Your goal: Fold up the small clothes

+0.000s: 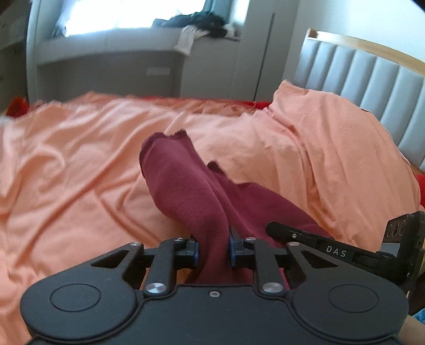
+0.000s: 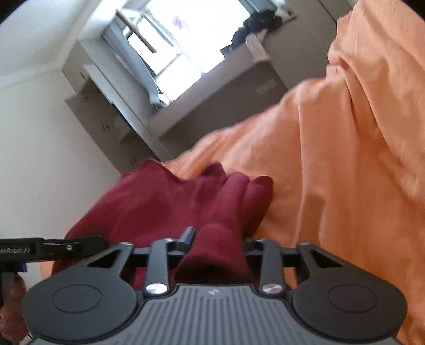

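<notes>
A dark red knit garment (image 1: 186, 185) lies on the orange bedsheet (image 1: 79, 172), its ragged hem pointing away from me. My left gripper (image 1: 213, 246) is shut on a bunched fold of it, with the blue pads pressing the cloth from both sides. In the right wrist view the same garment (image 2: 148, 201) spreads to the left, and my right gripper (image 2: 217, 238) is shut on a thick roll of it that fills the gap between the jaws. One black finger (image 1: 305, 238) of the right gripper shows beside the left one, close to it. The left gripper's finger (image 2: 66, 245) enters the right wrist view from the left edge.
The crumpled orange sheet (image 2: 345, 172) rises into a mound by the grey padded headboard (image 1: 372, 69). Beyond the bed stands a grey window bench (image 1: 111, 50) with a heap of dark clothes (image 1: 202, 21) on it. Grey cabinets (image 2: 101, 119) line the wall.
</notes>
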Motion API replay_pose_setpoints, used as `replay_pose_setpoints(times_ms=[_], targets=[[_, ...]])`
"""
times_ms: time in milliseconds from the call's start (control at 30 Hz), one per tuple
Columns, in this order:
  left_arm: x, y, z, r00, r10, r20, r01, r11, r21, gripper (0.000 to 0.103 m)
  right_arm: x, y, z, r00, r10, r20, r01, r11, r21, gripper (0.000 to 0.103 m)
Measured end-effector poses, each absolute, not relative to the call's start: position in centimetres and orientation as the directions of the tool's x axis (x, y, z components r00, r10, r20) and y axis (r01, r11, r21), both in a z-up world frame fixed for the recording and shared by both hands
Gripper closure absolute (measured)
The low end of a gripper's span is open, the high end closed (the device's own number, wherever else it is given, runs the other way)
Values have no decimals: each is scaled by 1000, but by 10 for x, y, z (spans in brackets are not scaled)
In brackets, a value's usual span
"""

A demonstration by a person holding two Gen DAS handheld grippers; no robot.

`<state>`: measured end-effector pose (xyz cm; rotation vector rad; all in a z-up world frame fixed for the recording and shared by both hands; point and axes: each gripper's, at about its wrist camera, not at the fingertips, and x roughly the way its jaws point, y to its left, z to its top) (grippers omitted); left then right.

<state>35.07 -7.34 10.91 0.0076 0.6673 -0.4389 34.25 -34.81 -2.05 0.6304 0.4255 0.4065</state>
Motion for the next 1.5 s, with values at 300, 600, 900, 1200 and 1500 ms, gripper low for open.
replay_pose_setpoints(times_ms=[300, 600, 900, 1200, 1500], targets=[[338, -59, 139, 796, -344, -499, 387, 922, -18, 82, 347, -325, 11, 861, 497, -107, -328, 704, 629, 79], [350, -5, 134, 800, -301, -520, 304, 949, -82, 81, 366, -286, 17, 831, 536, -148, -354, 716, 602, 79], [357, 25, 70, 793, -235, -563, 178, 972, -155, 68, 364, -266, -1, 836, 446, -319, -289, 853, 436, 52], [345, 5, 64, 862, -65, -504, 74, 997, -1, 38, 355, -273, -3, 855, 381, -352, -235, 890, 391, 8], [331, 9, 75, 875, -41, -483, 26, 999, -37, 14, 338, -276, 5, 879, 345, -331, -205, 898, 390, 0]])
